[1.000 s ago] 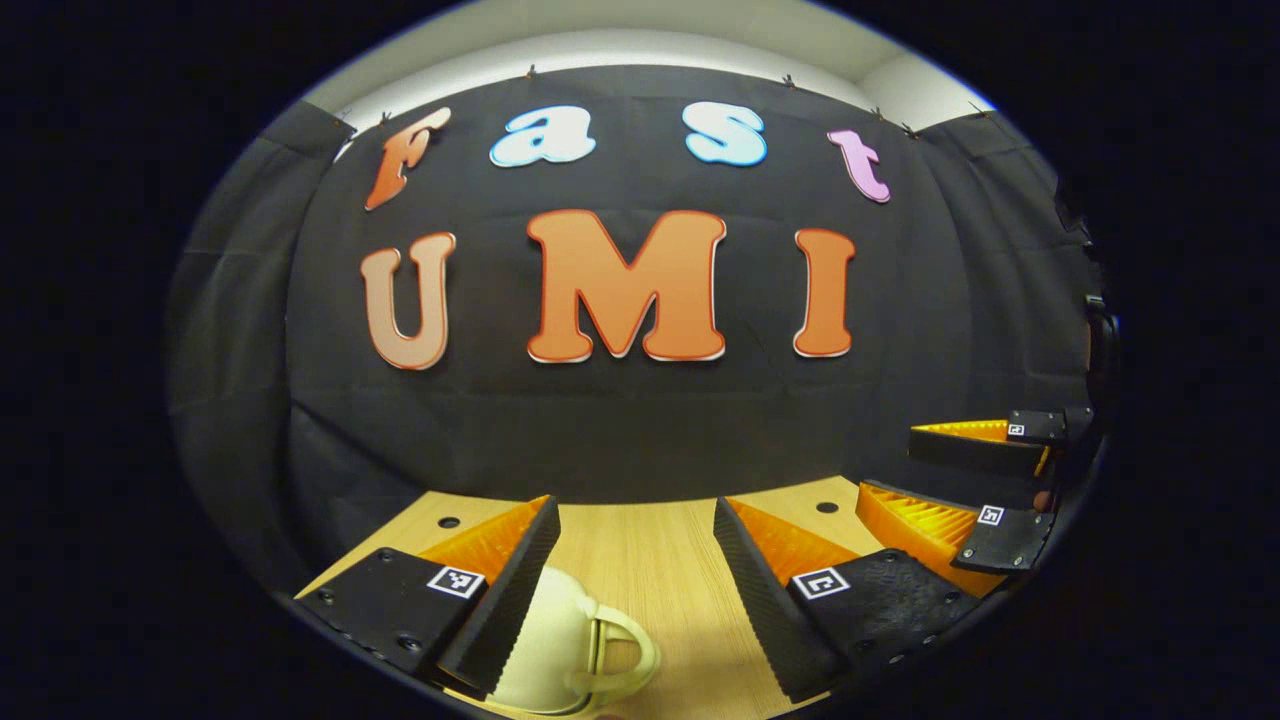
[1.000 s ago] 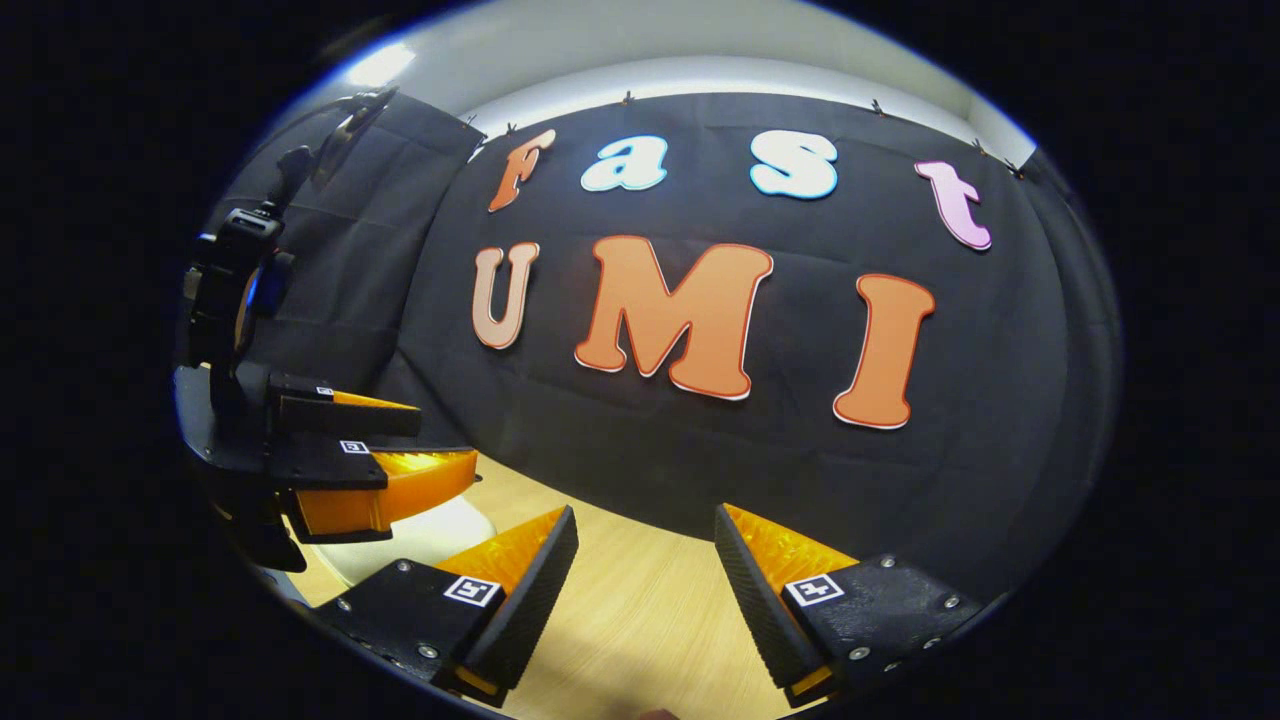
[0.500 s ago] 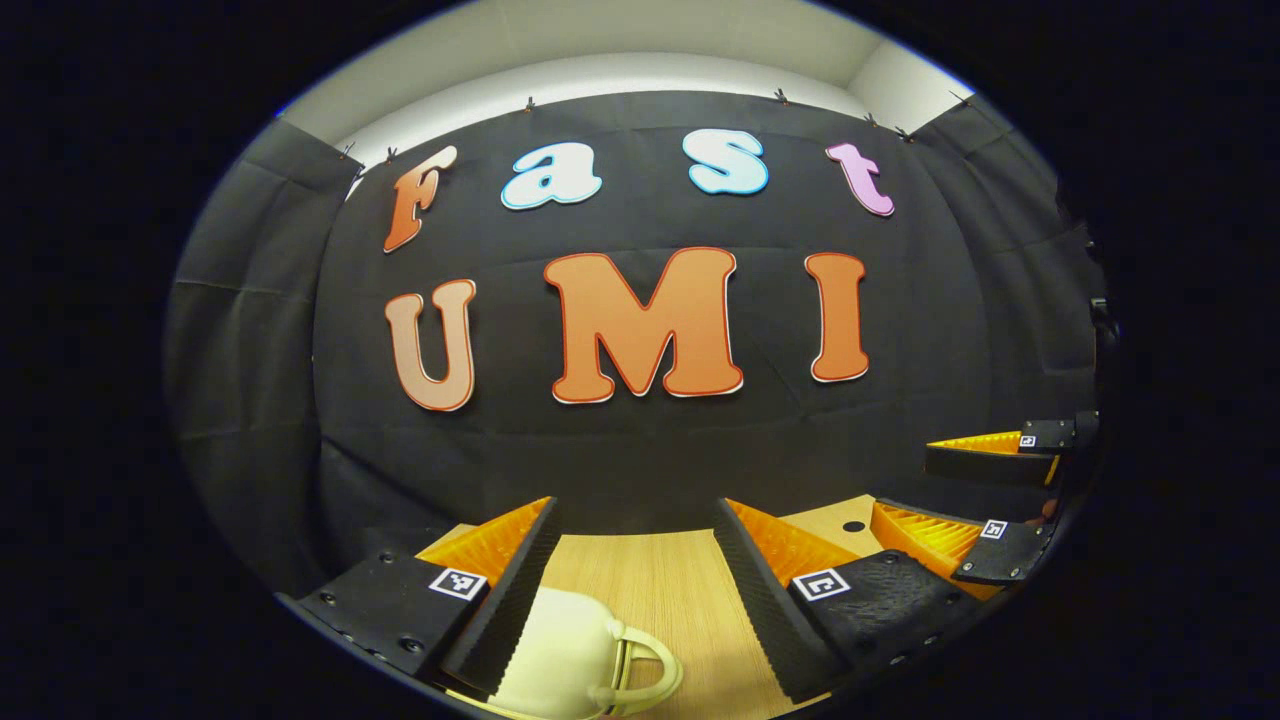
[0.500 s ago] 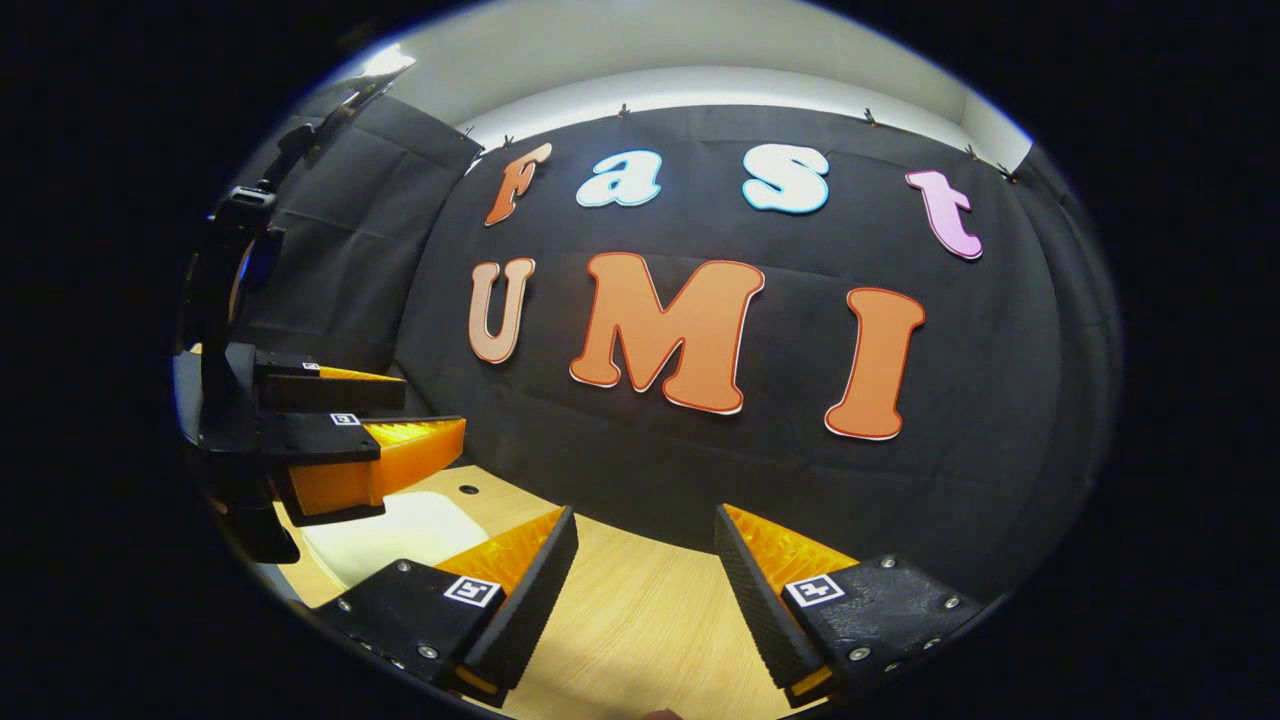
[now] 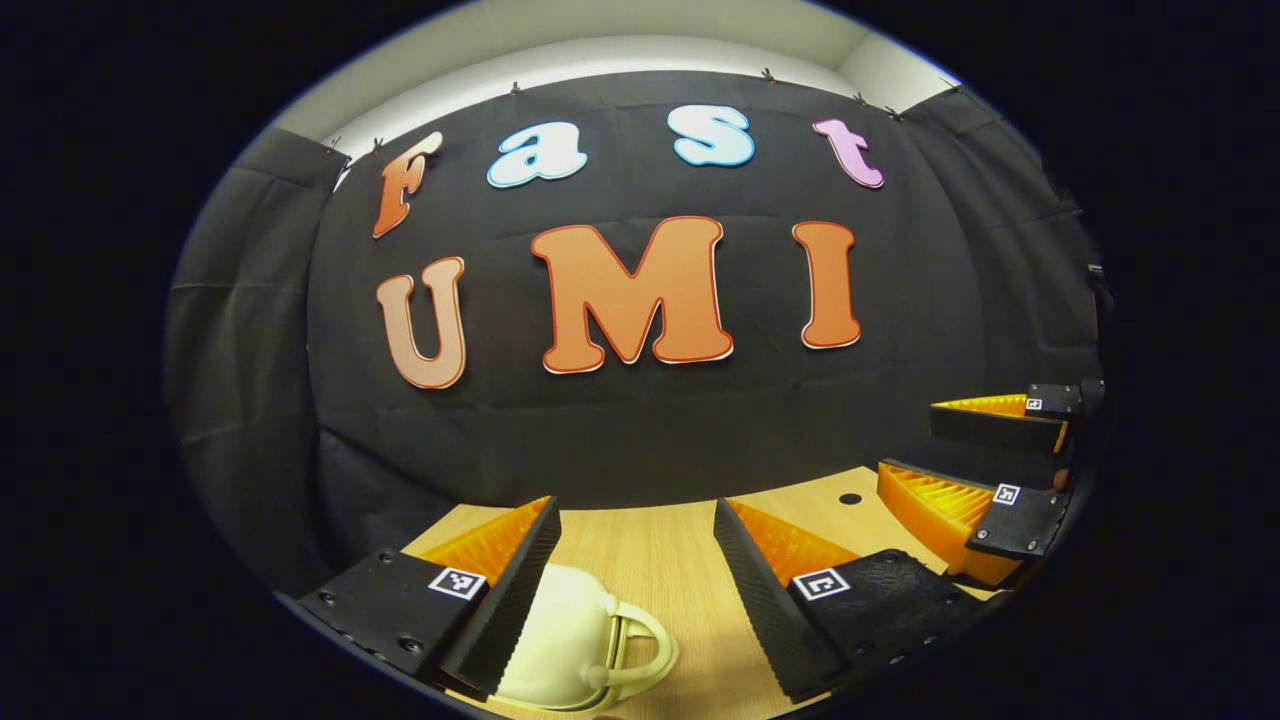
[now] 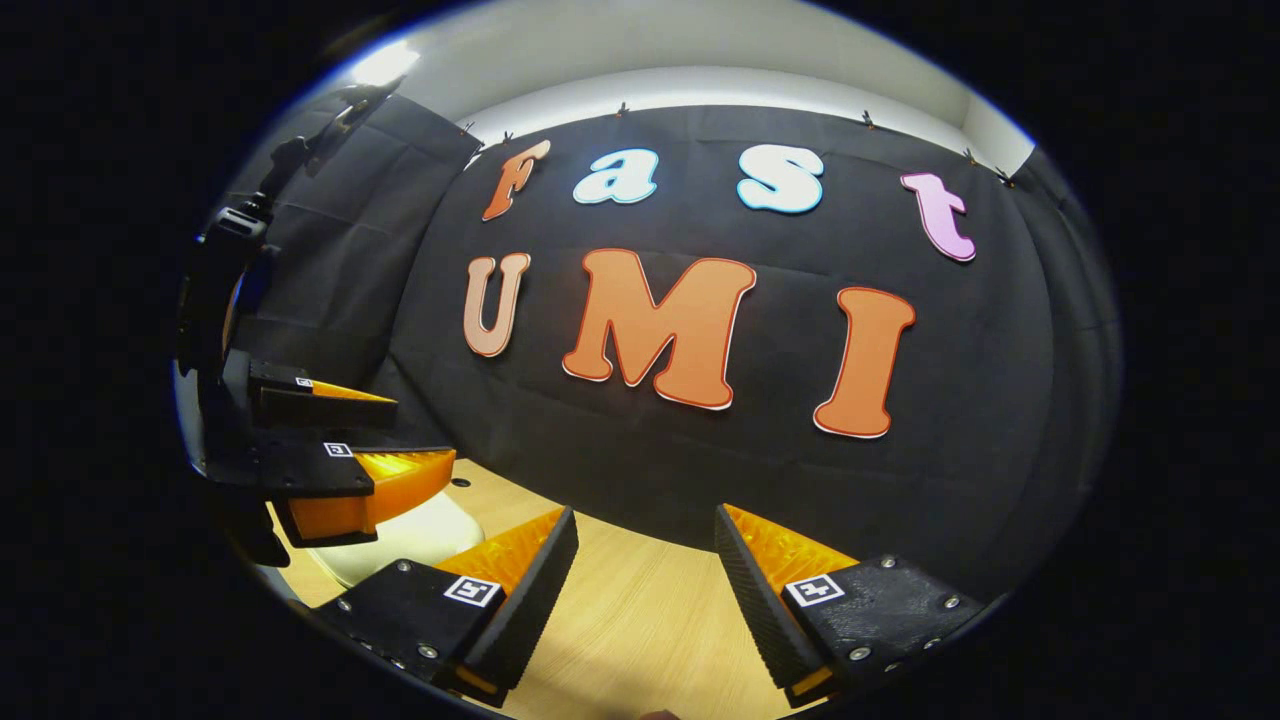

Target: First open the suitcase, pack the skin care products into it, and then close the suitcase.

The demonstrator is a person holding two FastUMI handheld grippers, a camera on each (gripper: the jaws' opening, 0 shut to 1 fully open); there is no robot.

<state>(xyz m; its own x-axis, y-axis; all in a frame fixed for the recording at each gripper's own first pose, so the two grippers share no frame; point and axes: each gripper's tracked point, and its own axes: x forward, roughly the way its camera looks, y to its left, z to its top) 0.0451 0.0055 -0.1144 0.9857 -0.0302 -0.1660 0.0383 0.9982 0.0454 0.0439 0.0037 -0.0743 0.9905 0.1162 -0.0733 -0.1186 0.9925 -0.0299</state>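
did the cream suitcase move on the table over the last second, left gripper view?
Cannot tell. The suitcase sits slightly right of where it was against the left gripper, but the camera tilted too, and the table's hole shifted as well.

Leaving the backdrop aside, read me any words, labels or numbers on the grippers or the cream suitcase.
No readable text.
Left gripper: black-and-white marker squares on its fingers, patterns rather than words.
Right gripper: the same kind of squares.
Cream suitcase: no label or writing visible on the part shown.
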